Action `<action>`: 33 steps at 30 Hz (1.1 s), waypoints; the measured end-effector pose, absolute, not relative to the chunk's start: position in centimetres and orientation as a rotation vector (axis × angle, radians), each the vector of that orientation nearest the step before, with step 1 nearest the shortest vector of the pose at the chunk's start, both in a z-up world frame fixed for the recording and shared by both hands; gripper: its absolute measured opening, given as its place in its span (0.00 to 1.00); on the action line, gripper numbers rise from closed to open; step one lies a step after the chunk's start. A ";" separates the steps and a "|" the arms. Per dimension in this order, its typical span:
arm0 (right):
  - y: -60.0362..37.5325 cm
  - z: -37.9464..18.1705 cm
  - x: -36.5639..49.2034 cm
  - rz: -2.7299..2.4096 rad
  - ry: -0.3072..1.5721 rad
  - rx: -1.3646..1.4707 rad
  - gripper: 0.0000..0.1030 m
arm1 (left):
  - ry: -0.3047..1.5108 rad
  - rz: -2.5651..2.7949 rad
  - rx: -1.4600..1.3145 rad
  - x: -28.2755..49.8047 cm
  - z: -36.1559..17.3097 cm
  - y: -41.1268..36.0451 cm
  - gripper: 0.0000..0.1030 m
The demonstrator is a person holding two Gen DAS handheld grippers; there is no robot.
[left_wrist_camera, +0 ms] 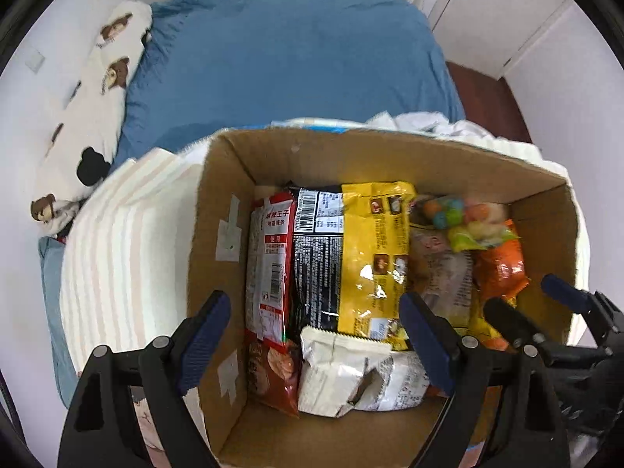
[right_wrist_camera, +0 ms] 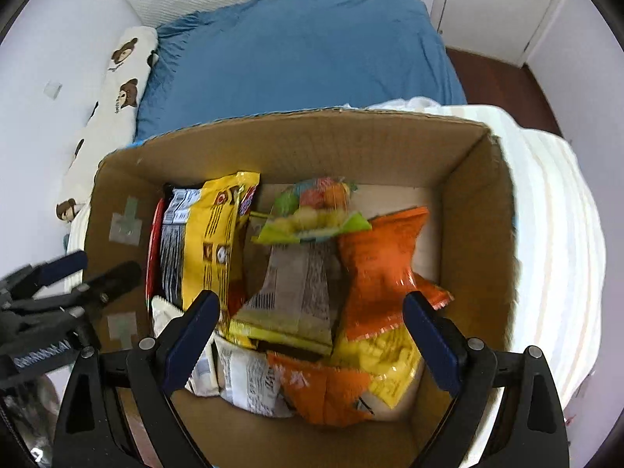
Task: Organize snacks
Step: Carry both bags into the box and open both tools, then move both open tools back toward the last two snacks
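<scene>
An open cardboard box (left_wrist_camera: 312,152) (right_wrist_camera: 296,136) holds several snack packets. In the left wrist view a red packet (left_wrist_camera: 271,257), a black packet (left_wrist_camera: 316,265) and a yellow packet (left_wrist_camera: 370,257) stand side by side, with a white packet (left_wrist_camera: 343,374) in front. In the right wrist view an orange bag (right_wrist_camera: 380,269), a bag of coloured balls (right_wrist_camera: 316,210) and the yellow packet (right_wrist_camera: 212,238) show. My left gripper (left_wrist_camera: 316,316) is open and empty above the box's left part. My right gripper (right_wrist_camera: 312,312) is open and empty above the box's middle; it also shows in the left wrist view (left_wrist_camera: 526,300).
The box rests on a folded striped white blanket (left_wrist_camera: 124,241) on a bed with a blue sheet (left_wrist_camera: 292,62). A bear-print pillow (left_wrist_camera: 97,89) lies along the left wall. White cupboard doors (left_wrist_camera: 507,11) and dark floor (right_wrist_camera: 507,82) are at the far right.
</scene>
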State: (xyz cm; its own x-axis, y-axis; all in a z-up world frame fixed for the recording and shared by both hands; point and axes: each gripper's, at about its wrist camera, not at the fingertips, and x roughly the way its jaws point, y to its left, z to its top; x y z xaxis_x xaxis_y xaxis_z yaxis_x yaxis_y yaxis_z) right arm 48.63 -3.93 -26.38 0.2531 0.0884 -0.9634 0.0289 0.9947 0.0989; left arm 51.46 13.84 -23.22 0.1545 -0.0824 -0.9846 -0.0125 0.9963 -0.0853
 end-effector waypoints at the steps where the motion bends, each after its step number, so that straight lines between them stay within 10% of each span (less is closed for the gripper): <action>1: -3.9 -26.0 48.0 0.038 1.303 0.100 0.94 | 1.396 -0.051 -0.086 51.0 -22.7 13.9 0.85; 33: -2.0 -14.6 26.2 0.070 0.918 0.097 0.94 | 0.914 0.036 -0.058 29.1 -10.1 14.7 0.86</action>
